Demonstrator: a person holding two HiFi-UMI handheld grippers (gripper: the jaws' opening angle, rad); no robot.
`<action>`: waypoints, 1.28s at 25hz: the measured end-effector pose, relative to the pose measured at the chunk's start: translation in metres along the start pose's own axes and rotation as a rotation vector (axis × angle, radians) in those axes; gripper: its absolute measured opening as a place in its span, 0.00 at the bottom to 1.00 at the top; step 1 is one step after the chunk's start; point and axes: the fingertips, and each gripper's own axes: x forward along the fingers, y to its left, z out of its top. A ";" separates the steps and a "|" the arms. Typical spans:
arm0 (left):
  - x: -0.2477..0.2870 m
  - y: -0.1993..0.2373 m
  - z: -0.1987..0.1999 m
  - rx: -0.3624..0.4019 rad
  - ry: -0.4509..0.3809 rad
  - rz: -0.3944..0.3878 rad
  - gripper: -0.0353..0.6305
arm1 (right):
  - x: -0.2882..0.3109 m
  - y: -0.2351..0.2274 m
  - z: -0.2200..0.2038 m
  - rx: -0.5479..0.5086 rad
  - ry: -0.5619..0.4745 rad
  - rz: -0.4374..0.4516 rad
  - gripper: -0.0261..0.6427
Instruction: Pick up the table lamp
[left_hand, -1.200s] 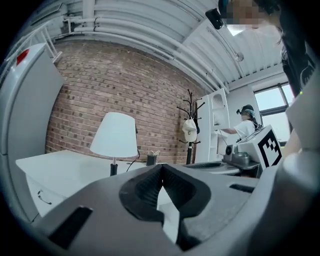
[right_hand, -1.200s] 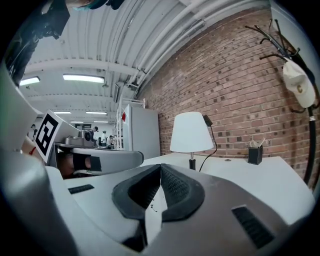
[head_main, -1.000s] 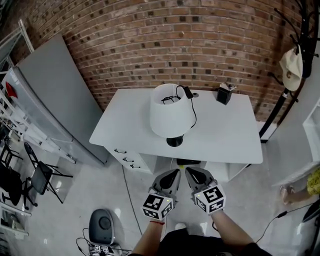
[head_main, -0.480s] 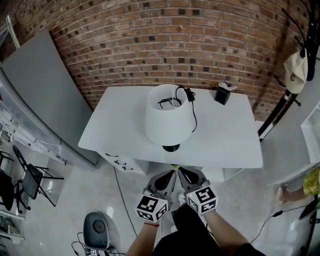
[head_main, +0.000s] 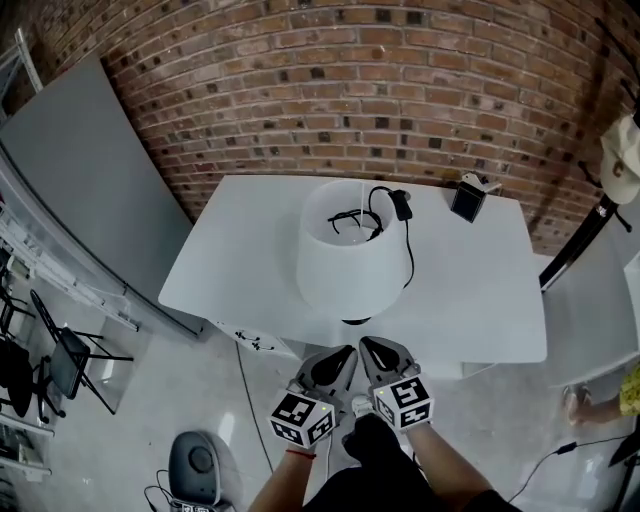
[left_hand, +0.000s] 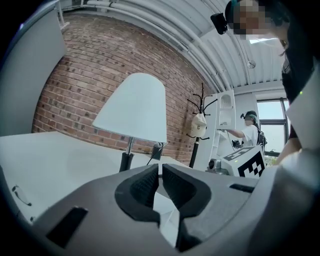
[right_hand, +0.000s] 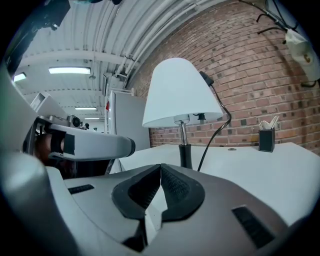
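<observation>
Table lamp (head_main: 350, 262) stands upright near the front middle of the white bench (head_main: 240, 250) in the head view. Its white shade hides most of the dark base (head_main: 357, 321). A black cord (head_main: 408, 250) loops out of the shade's top and down its right side. A small black box (head_main: 466, 201) sits well apart at the back right. The left gripper (head_main: 346, 352) and right gripper (head_main: 367, 344) hover side by side just off the bench's front edge, aimed at the lamp and touching nothing.

Left gripper view: the jaws are clenched on each other with nothing between them. Ahead and slightly left, the slim metal stem (left_hand: 129, 146) rises from a dark neck under the shade (left_hand: 132, 107).

Right gripper view: these jaws are likewise pressed together and empty. The stem stands just ahead, with the cord hanging close on its right.

I judge the step in hand to be the approach. To do it well, one pair of jaws should be spread before reaching the lamp. They should then close on the stem or dark neck rather than the soft shade, while the other gripper steadies the base. Keep the cord out of the grip and slack, and lift straight up so the top-heavy shade does not tip.
</observation>
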 end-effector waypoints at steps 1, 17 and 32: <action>0.005 0.004 -0.001 -0.016 -0.005 -0.010 0.06 | 0.006 -0.003 -0.002 -0.006 0.001 0.004 0.04; 0.034 0.028 0.033 -0.269 -0.252 -0.331 0.21 | 0.054 -0.025 -0.035 -0.048 0.048 0.021 0.04; 0.039 0.019 0.057 -0.245 -0.286 -0.520 0.22 | 0.065 -0.028 -0.045 -0.063 0.097 0.028 0.04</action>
